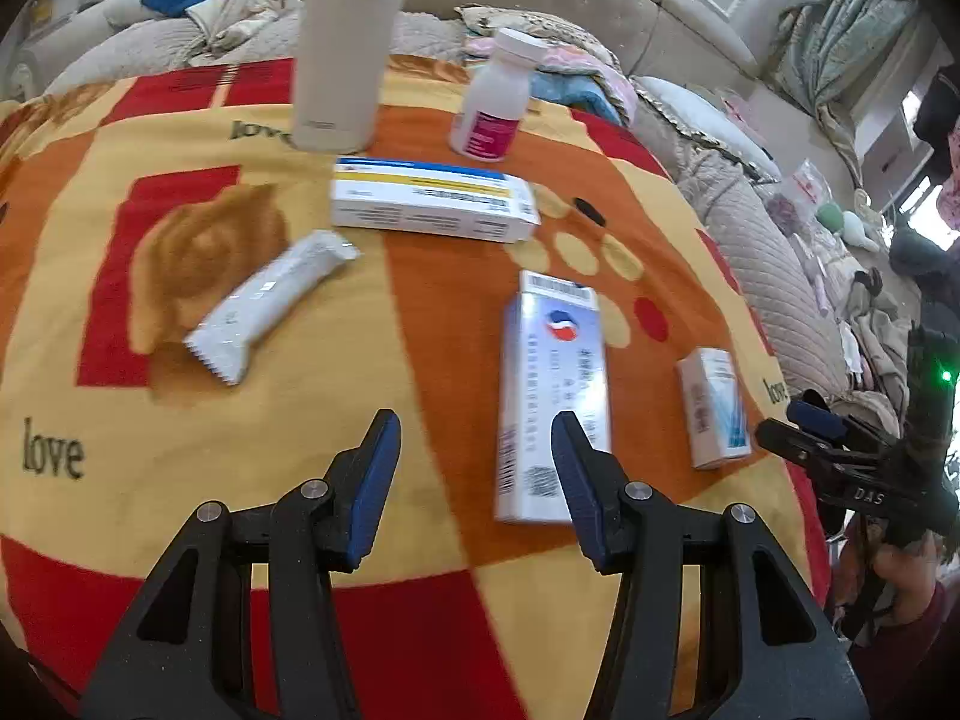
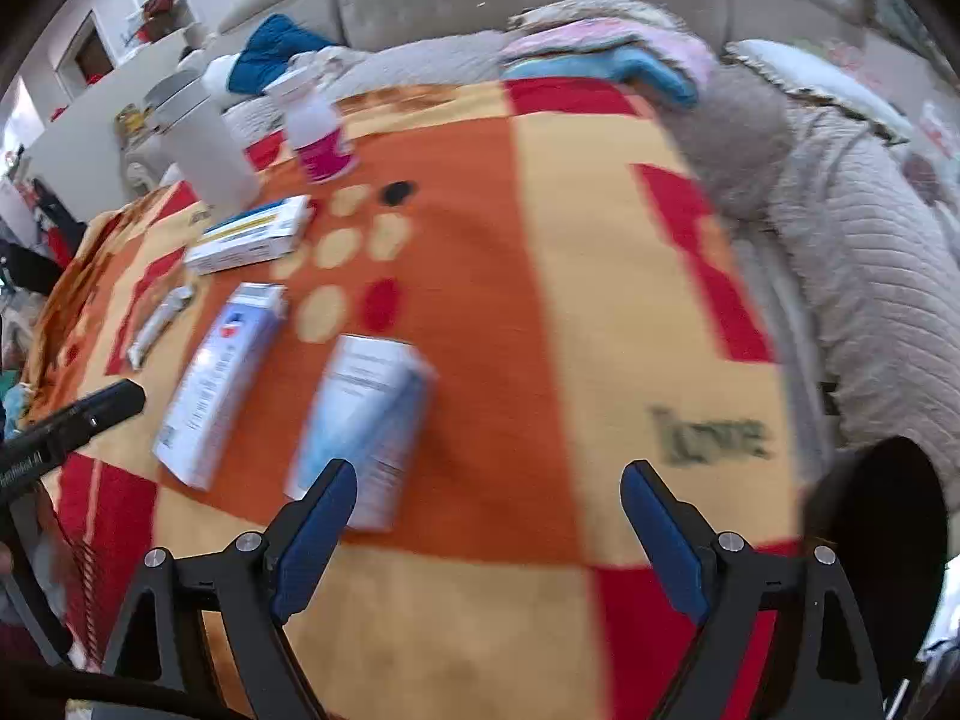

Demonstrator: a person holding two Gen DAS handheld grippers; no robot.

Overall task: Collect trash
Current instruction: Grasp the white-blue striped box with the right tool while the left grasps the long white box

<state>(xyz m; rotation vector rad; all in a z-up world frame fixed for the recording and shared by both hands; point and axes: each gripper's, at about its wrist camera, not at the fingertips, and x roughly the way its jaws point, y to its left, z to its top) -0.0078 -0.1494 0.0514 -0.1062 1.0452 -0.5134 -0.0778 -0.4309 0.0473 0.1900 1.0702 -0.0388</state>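
Above the fuzzy blanket [image 1: 180, 420], glossy cardboard boxes [image 1: 552, 396], crinkled wrapper [image 1: 270, 312]; left gripper [image 1: 474, 450] and right gripper [image 2: 486, 504] agape.

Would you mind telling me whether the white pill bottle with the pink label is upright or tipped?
Upright: the white pill bottle with the pink label stands on its base, cap on top.

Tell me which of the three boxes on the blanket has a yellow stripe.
The long box lying crosswise near the tall tumbler; the other two are white and blue with no yellow.
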